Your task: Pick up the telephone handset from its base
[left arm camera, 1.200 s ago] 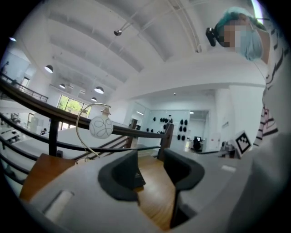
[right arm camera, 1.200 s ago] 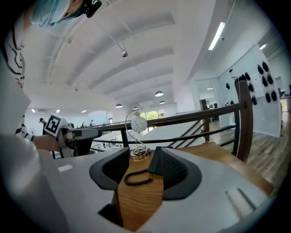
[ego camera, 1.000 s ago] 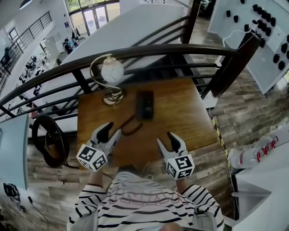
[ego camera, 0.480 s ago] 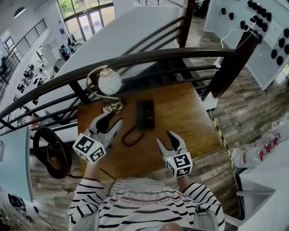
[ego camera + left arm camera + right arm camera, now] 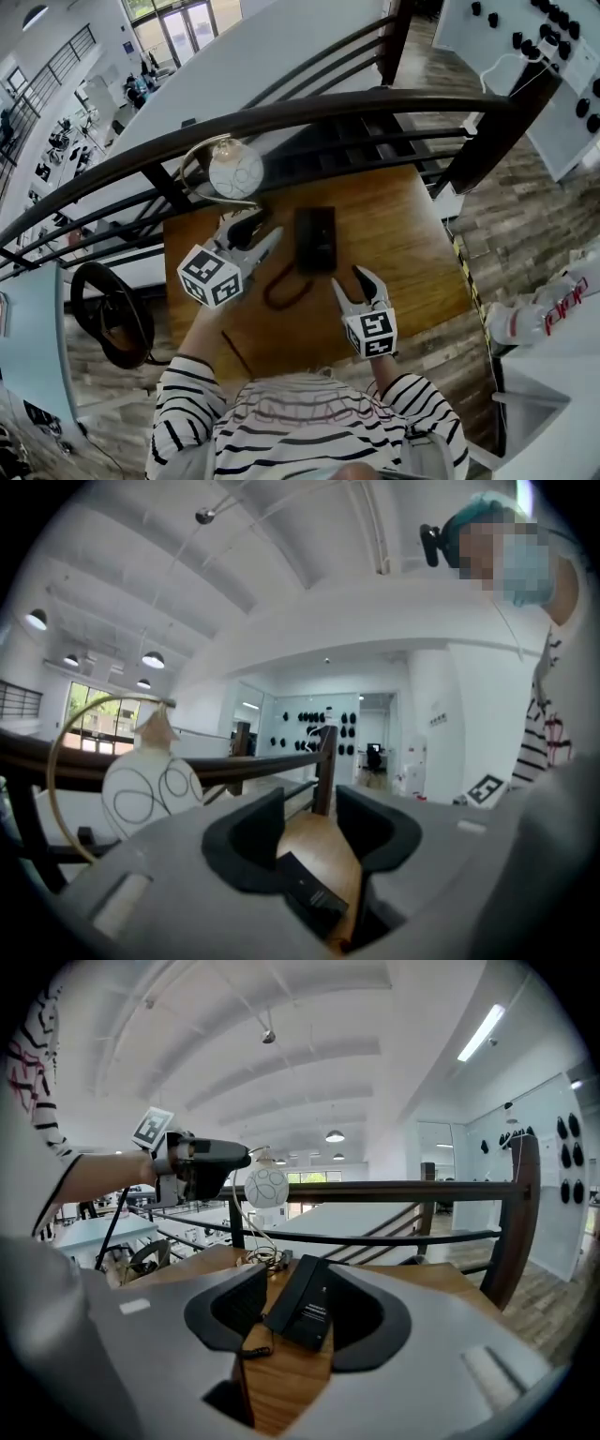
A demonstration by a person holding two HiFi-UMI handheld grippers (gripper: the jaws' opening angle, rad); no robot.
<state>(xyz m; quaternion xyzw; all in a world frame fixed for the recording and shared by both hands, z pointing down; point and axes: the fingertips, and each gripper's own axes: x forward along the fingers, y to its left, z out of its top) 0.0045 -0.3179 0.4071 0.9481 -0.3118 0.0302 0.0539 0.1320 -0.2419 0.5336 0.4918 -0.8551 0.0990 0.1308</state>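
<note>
1. Now, in the head view, the phone (image 5: 316, 239) lies flat on the table (image 5: 403, 234). Your left gripper (image 5: 261, 228) hovers just left of it, by the lamp (image 5: 234, 169). Your right gripper (image 5: 349, 279) sits nearer you.
2. Left gripper view: your jaws are apart and empty, with the phone (image 5: 314, 892) low ahead.
3. Right gripper view: your jaws are wide and hold nothing, with the phone (image 5: 305, 1302) ahead, untouched.
</note>
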